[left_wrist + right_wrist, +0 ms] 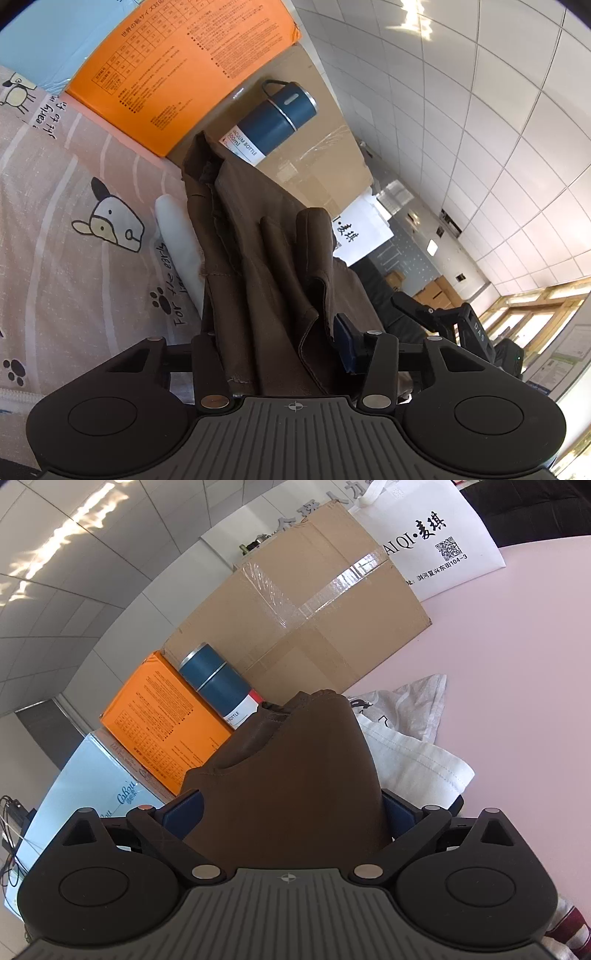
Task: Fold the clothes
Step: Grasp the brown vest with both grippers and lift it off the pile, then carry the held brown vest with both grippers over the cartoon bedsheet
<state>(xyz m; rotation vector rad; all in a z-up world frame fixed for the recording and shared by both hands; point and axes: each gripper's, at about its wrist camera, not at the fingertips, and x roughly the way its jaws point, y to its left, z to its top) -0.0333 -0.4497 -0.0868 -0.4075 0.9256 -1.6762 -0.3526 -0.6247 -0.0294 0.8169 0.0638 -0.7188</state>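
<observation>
A brown garment (258, 258) is bunched and lifted off the surface, with both grippers holding it. My left gripper (277, 350) is shut on a thick fold of it, and one blue pad (345, 345) shows at the cloth's right edge. In the right wrist view the brown garment (295, 775) fills the gap of my right gripper (291, 812) and covers most of both blue pads (184, 812). The right gripper's black body (450, 321) shows just to the right in the left wrist view.
A white and grey pile of clothes (406, 746) lies on the pink tabletop (517, 664), which carries a cartoon-print cloth (74, 221). Behind stand a blue vacuum bottle (277, 118), an orange box (177, 66), a light-blue box (81, 782), a cardboard box (314, 609) and a white bag (436, 535).
</observation>
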